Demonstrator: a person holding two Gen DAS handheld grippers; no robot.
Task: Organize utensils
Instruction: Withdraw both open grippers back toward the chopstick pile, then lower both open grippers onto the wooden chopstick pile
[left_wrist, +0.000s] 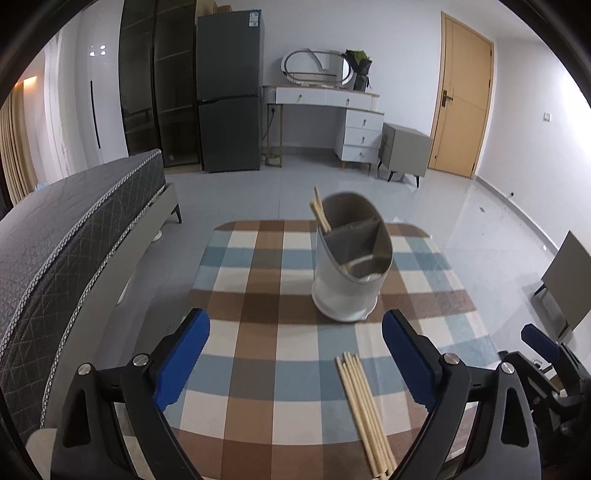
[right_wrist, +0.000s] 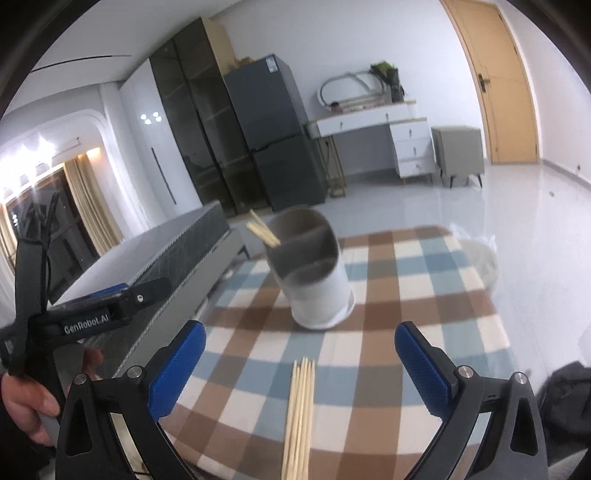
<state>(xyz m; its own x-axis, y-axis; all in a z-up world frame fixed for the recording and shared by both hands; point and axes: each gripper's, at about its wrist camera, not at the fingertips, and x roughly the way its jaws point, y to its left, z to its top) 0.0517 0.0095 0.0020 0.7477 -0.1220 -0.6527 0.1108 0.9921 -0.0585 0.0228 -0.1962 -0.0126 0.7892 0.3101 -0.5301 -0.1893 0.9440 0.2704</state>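
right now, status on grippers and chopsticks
Left gripper and right gripper open, empty. Loose chopsticks flat on checked cloth; a few already in holder. Nothing in the way.

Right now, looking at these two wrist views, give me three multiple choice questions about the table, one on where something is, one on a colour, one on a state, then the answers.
1. Where is the loose bundle of chopsticks?
A. Flat on the checked tablecloth, nearer the cameras than the utensil holder
B. Inside the holder's front compartment
C. On the floor

2. What colour are the pads on the gripper fingers?
A. Red
B. Blue
C. Yellow

3. What is the state of the right gripper?
A. Shut on the bundle
B. Shut on nothing
C. Open, touching nothing

Answers: 1 A, the bundle lies on the cloth in front of the upright holder. 2 B, both wrist views show blue pads. 3 C, its fingers stand wide apart with the bundle's tip lying untouched between them.
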